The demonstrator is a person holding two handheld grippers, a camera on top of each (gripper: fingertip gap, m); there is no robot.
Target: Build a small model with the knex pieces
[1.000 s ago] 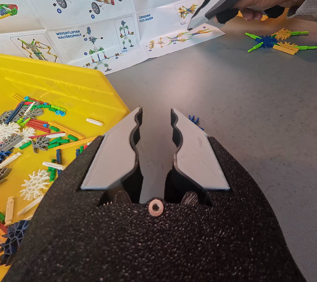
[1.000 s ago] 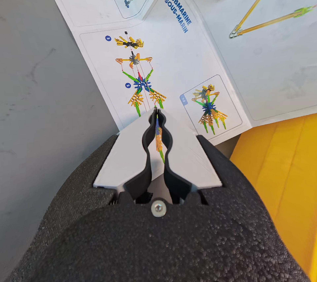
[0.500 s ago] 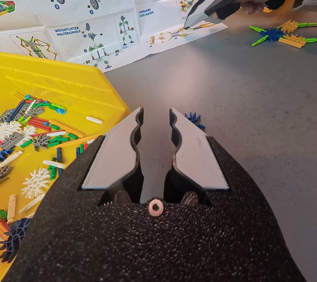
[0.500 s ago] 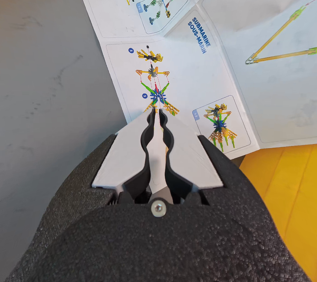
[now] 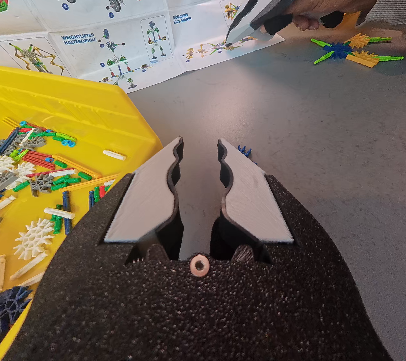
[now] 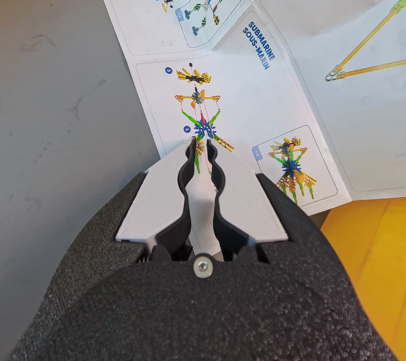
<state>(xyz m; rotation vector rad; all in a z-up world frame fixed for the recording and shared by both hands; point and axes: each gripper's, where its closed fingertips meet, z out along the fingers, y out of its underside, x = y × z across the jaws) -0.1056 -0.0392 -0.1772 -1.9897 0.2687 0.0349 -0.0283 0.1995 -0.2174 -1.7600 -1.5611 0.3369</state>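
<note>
Left wrist view: the left tongs (image 5: 200, 146) are hovering spread and empty over the grey tabletop (image 5: 307, 131), beside the yellow tray (image 5: 87, 106), a small blue connector (image 5: 244, 150) just ahead. Right wrist view: the right tongs (image 6: 200, 140), nearly pressed together and pinching nothing, are pointing at the instruction sheet (image 6: 252, 95); pressing down could drag or crease it.

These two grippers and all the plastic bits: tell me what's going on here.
A person holds a gripper in each hand. The right gripper points down at an unfolded instruction sheet, its fingers nearly together, with the tips at or just above a drawn building step; it holds nothing. The left gripper is open and empty above the grey table, beside a yellow tray of loose building pieces. A small blue piece lies by its tip, and a part-built blue, green and yellow model lies farther off.
</note>
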